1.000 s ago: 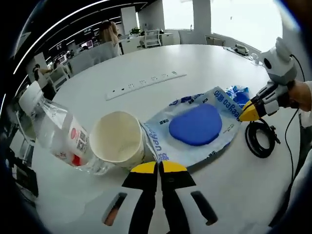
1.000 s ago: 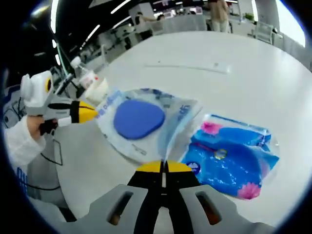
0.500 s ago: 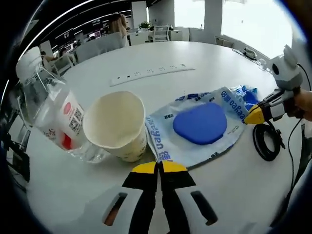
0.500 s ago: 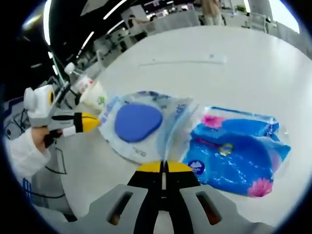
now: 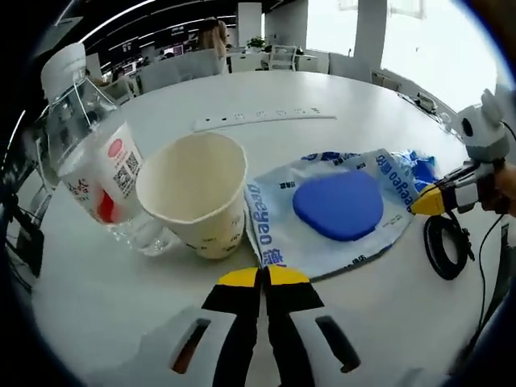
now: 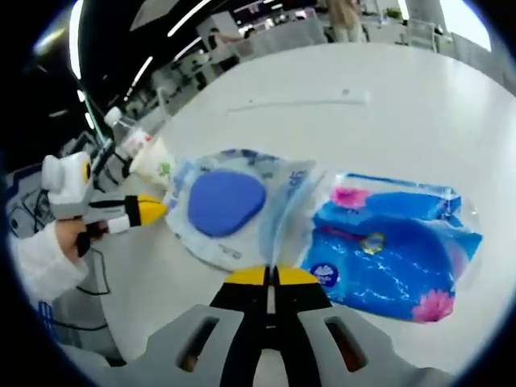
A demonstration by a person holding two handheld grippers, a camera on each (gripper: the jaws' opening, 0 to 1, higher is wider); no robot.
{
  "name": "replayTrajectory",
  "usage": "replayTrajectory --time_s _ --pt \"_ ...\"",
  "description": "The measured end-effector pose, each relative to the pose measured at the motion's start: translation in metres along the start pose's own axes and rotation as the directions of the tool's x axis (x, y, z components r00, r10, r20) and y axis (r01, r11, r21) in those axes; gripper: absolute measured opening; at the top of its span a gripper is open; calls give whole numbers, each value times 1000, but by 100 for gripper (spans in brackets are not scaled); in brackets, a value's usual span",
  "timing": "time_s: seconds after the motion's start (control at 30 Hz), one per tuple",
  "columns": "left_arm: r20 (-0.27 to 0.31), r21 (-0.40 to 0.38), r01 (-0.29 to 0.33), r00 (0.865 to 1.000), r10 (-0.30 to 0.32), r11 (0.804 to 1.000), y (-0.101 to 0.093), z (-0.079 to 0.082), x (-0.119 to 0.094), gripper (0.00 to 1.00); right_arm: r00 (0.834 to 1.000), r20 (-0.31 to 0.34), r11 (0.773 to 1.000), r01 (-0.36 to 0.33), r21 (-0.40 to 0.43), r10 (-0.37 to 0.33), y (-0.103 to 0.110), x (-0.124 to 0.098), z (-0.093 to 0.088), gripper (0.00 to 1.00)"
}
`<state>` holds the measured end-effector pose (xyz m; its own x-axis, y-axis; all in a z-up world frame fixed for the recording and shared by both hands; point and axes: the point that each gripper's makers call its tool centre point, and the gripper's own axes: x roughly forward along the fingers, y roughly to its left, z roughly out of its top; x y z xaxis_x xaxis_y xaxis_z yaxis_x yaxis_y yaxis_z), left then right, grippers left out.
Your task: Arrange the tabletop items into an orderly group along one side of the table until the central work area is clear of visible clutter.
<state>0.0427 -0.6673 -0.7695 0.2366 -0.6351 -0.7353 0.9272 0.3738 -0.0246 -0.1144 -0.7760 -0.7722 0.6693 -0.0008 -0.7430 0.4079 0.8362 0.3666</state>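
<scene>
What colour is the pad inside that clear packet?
Solid blue pad, clearest in the left gripper view.

Background and fixtures I see beyond the work — an open office around a white round table [image 5: 355,105].

A flush strip of power sockets [image 5: 262,121] runs across the tabletop; a coiled black cable [image 5: 445,247] lies at its near edge. Behind, I make out office chairs [image 5: 284,56], a standing person [image 5: 214,36], ceiling light strips [image 6: 193,11] and bright windows [image 5: 415,36] — finer detail is blurred.
</scene>
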Motion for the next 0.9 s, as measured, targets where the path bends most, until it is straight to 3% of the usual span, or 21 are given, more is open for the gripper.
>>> replayTrajectory --time_s 0.23,0.53,0.63,0.77,0.9 --pt "21 5 -21 1000 20 1000 0 0 0 0 1000 11 1000 13 -6 -13 0 -7 4 6" --pt "37 0 -34 999 34 999 1 0 0 0 996 93 999 -7 43 3 10 -30 11 10" --pt "41 -16 -33 999 33 999 1 1 0 0 992 123 998 -16 58 8 13 -44 7 10" --pt "56 -109 -5 998 11 994 1 2 0 0 989 145 997 -40 69 29 14 -57 2 11" --pt "60 -96 -2 998 7 995 0 1 -2 2 987 159 998 -40 51 32 12 -71 -2 13"
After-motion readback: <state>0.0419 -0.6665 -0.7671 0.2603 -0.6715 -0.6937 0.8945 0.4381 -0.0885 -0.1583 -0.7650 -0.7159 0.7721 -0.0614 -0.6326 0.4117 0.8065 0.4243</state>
